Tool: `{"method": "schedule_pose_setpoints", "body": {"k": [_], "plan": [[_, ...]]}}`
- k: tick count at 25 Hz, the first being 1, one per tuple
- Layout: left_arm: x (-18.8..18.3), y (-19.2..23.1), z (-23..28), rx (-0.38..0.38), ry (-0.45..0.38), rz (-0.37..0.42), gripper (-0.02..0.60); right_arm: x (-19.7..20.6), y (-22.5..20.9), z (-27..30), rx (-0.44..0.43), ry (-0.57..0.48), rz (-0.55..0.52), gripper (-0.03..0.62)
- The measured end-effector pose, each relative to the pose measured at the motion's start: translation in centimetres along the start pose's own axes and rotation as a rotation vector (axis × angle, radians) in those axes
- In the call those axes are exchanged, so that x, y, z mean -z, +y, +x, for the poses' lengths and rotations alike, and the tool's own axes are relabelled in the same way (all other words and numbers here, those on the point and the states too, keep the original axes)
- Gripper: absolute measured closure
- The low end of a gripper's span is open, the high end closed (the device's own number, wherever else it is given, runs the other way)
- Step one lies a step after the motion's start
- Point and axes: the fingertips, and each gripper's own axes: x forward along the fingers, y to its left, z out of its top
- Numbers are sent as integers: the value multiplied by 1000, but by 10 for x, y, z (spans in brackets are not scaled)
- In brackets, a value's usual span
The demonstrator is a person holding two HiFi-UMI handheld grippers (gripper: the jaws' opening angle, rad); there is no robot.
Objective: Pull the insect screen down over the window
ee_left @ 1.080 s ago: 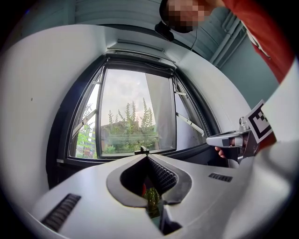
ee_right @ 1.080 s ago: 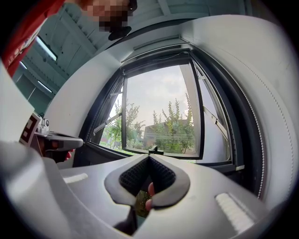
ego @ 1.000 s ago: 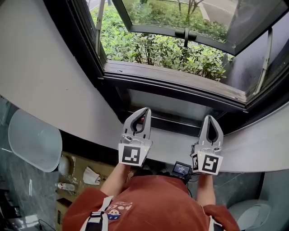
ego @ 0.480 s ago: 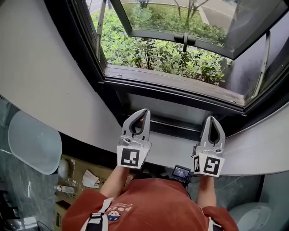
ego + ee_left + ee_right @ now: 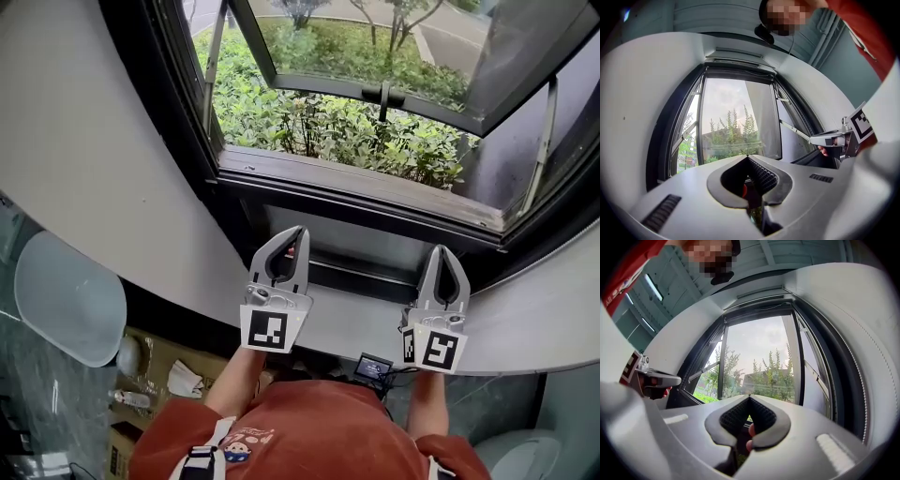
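**Screen not yet down, both grippers empty**

You have nothing done so far: the window [image 5: 361, 183] opening is bare, with shrubs [image 5: 328, 112] plain through it and no mesh across. The screen itself isn't visible. The pale housing [image 5: 761, 292] along the top of the frame is probably where it sits rolled up, so reaching up, catching its edge and drawing it to the bottom all remain. Your left gripper [image 5: 292, 231] and right gripper [image 5: 442, 249] sit side by side low over the grey sill [image 5: 534, 319]. They aim at the window, tipped slightly upward, well below that housing. Both have their fingertips pressed together with nothing between them
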Motion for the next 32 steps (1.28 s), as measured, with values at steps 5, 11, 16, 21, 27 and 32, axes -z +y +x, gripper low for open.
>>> {"method": "schedule_pose_setpoints", "body": {"k": [5, 11, 16, 21, 27, 32], "plan": [[-14, 4, 7, -2, -33, 25, 577, -13, -9, 5, 14, -34, -27, 585], [-31, 6, 15, 6, -73, 47, 577, -31, -17, 12, 23, -78, -53, 585], [-47, 5, 20, 6, -111, 72, 577, -46, -22, 16, 29, -118, -74, 585], [-67, 9, 29, 1, -149, 109, 577, -68, -30, 24, 38, -175, -103, 584], [-94, 17, 42, -2, -215, 146, 577, -98, -38, 37, 50, -248, -137, 584], [-114, 22, 49, -13, -264, 166, 577, -115, -43, 44, 57, -290, -154, 585]]}}
